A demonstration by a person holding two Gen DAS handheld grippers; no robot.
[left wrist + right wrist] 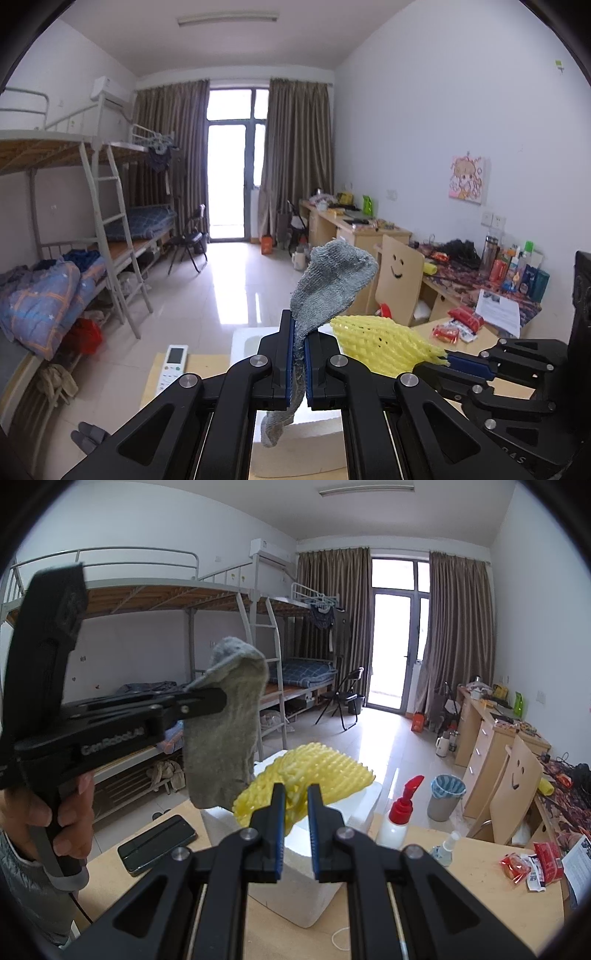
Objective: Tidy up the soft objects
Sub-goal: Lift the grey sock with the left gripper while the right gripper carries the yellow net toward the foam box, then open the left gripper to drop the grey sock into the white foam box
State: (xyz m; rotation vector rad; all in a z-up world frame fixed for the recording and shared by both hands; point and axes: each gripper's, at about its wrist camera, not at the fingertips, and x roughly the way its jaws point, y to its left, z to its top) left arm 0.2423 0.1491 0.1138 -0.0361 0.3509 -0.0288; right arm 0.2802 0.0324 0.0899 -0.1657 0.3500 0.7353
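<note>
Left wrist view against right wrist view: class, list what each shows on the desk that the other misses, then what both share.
Only the left wrist view shows the white remote control. Only the right shows the black phone, the red-capped bottle and the person's hand. Both show the grey sock in the left gripper and the yellow foam net in the right gripper.

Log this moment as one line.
left tool: shut on sock | right tool: shut on foam net | both above foam box

"GenRobot.AI", seemingly, in raised letters on the left gripper (221,698) body
</note>
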